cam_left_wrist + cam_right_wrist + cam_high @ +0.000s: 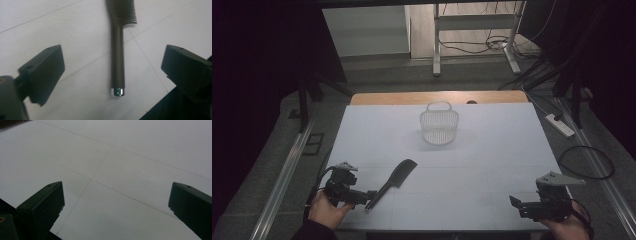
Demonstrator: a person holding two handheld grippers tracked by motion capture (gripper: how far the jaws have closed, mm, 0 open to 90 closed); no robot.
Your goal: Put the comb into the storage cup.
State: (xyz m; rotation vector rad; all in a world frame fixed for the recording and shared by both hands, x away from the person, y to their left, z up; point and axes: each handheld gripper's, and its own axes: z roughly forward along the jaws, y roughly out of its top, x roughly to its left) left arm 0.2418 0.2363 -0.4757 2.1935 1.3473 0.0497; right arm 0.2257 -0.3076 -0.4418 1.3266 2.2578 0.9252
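The left gripper has its jaws spread wide, one on each side of the comb handle and clear of it. The comb lies flat on the white table cover near the front left edge, teeth pointing away towards the middle, chrome-tipped handle end nearest the gripper. Judged status: the comb is not gripped and rests free; closing on the handle and lifting remain to be done. The likely destination is the white wire basket, upright near the far edge, well apart from the comb; it appears empty, though its mesh is too faint to confirm. The right gripper is also spread, with nothing between its jaws, at the front right. No object lies between comb and basket
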